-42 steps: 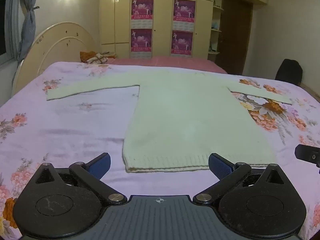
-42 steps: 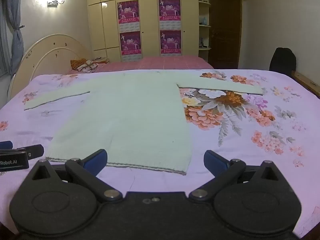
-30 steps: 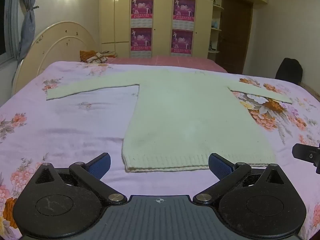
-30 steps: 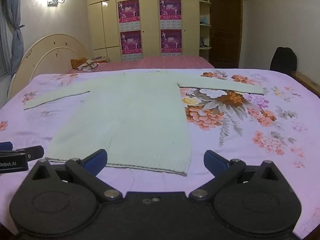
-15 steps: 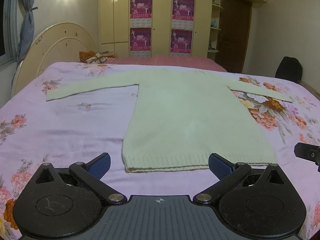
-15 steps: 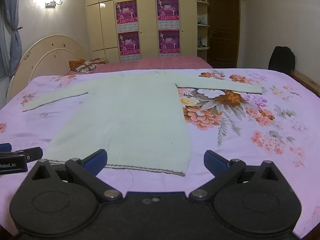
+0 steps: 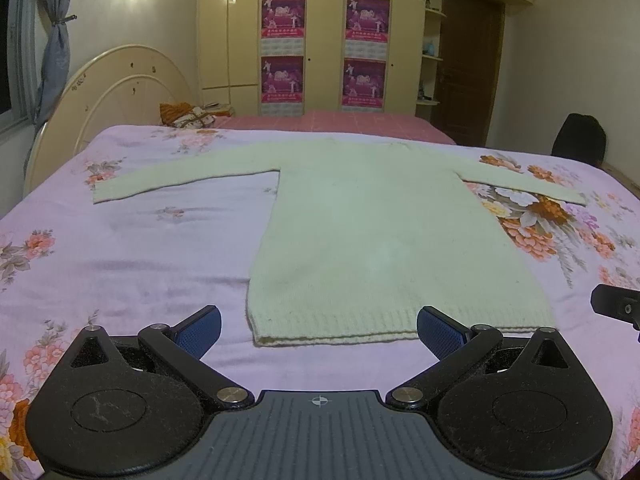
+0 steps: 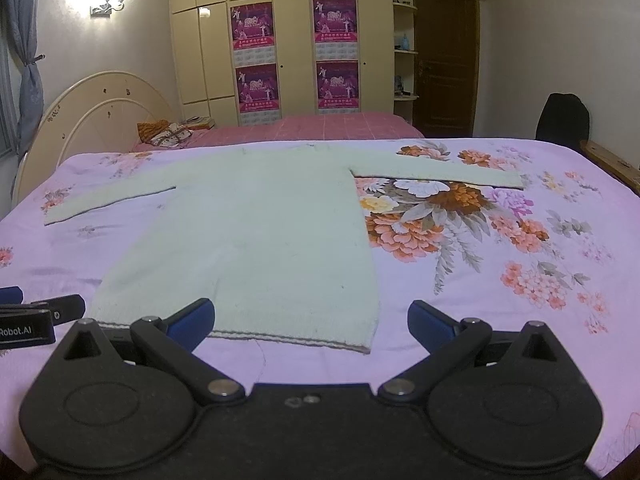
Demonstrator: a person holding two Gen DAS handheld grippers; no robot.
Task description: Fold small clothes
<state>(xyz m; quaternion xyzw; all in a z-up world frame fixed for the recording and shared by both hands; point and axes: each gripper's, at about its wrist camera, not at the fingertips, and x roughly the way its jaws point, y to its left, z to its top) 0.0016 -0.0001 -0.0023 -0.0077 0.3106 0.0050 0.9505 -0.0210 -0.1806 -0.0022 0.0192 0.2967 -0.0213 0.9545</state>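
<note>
A bedroom, seen from two cameras held low at the near edge of a bed [image 7: 120, 248]. The bed is covered by a pale purple sheet printed with orange and pink flowers. Beyond it stand a cream wardrobe [image 7: 320, 40] with four magenta posters on its doors, a curved cream headboard [image 7: 120, 80] at the far left, and a dark wooden door [image 8: 444, 56] at the far right.

A pale green knitted sweater [image 7: 372, 232] lies flat in the middle of the sheet. Its ribbed hem [image 7: 360, 326] faces the near edge and its neck points away. The left sleeve [image 7: 176, 178] stretches out to the left and the right sleeve [image 8: 436, 170] to the right, both smooth and unfolded.

The left gripper [image 7: 319, 326] hovers just short of the hem, near its left half, with its blue-padded jaws spread wide and holding nothing. The right gripper [image 8: 311, 322] sits near the hem's right corner, jaws likewise spread and empty. Each gripper's tip shows at the edge of the other's view.

Folding appears not to have begun; this looks like the approach to a first grasp. The next move probably calls for lowering the jaws onto an edge of the knit, pinching it and lifting without dragging it into wrinkles.
</note>
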